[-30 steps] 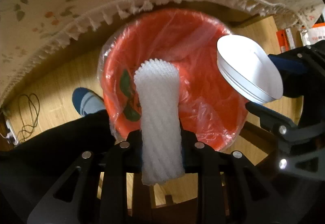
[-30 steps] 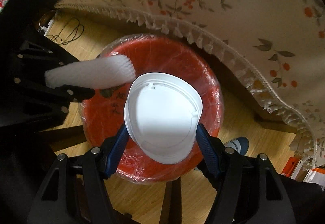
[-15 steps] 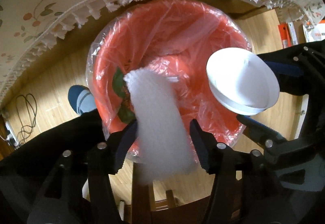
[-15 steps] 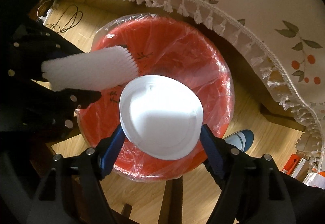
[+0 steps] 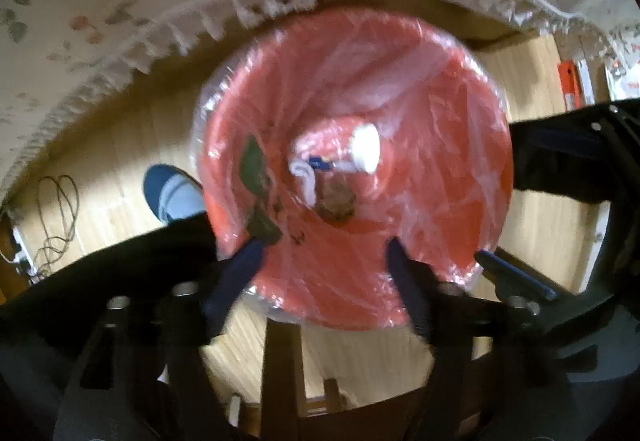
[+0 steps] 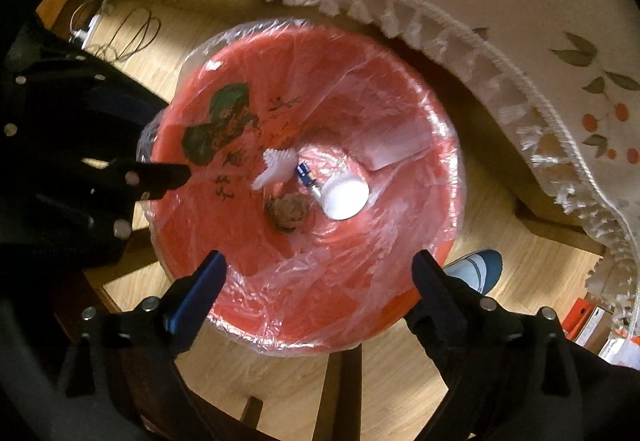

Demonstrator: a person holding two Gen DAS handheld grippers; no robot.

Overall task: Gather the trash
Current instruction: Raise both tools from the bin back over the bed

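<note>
A red bin (image 5: 460,145) lined with clear plastic stands on the wooden floor below both grippers; it also shows in the right wrist view (image 6: 400,89). At its bottom lie the white foam net (image 6: 276,167), the white paper bowl (image 6: 346,198), a brown crumpled lump (image 6: 289,213) and a small blue-and-white item (image 6: 306,177). The foam net (image 5: 304,175), bowl (image 5: 366,147) and lump (image 5: 336,201) also show in the blurred left wrist view. My left gripper (image 5: 324,245) is open and empty above the bin. My right gripper (image 6: 316,261) is open and empty above it too.
A floral tablecloth with a white fringe (image 6: 480,53) hangs over the far side of the bin. A blue slipper (image 5: 168,193) stands on the floor by the bin. Cables (image 5: 56,217) lie at the left. A dark chair frame (image 6: 340,393) is under the grippers.
Both grippers opened. The foam net dropped from the left one and the paper bowl from the right one, and both now lie at the bottom of the bin.
</note>
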